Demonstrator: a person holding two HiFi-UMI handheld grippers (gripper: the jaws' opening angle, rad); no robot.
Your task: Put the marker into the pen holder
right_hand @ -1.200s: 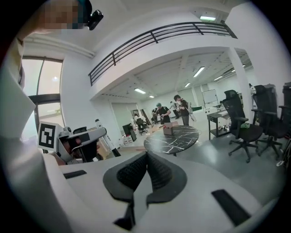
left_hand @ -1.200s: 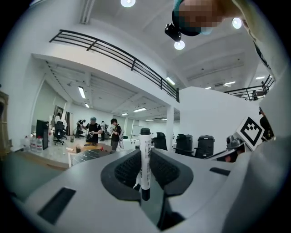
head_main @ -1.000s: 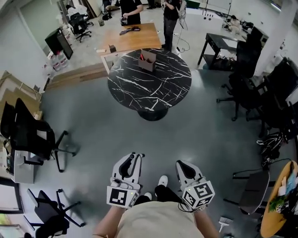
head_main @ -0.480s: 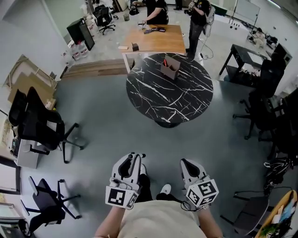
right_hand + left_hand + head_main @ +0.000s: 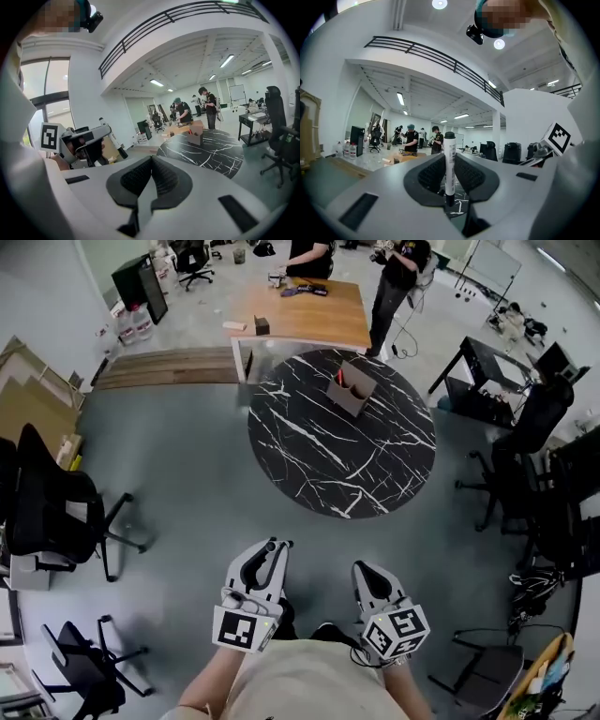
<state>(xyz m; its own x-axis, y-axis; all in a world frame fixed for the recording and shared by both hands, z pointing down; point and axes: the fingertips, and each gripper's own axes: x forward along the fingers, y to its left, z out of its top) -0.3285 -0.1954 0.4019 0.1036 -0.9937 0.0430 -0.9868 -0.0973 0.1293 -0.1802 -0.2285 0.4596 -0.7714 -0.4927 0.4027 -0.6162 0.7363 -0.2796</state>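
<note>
My left gripper (image 5: pixel 450 158) is shut on a white marker (image 5: pixel 449 174) with a black cap, which stands upright between the pads. In the head view the left gripper (image 5: pixel 273 547) and right gripper (image 5: pixel 362 570) are held low in front of the person's body, side by side. The right gripper (image 5: pixel 151 163) is shut with nothing in it. The pen holder (image 5: pixel 352 390), a brown cardboard box with something red in it, stands at the far side of a round black marble table (image 5: pixel 319 456), well ahead of both grippers. From the right gripper view the marker (image 5: pixel 114 139) sticks out of the left gripper.
A wooden table (image 5: pixel 300 313) stands behind the round one, with two people (image 5: pixel 398 277) beside it. Black office chairs (image 5: pixel 52 512) stand at the left and others (image 5: pixel 525 456) at the right. A dark desk (image 5: pixel 478 381) is at the right. Grey floor lies between me and the round table.
The round table and the pen holder have come closer and look larger in the head view. Both grippers keep the same pose, with the marker still held in the left one.
</note>
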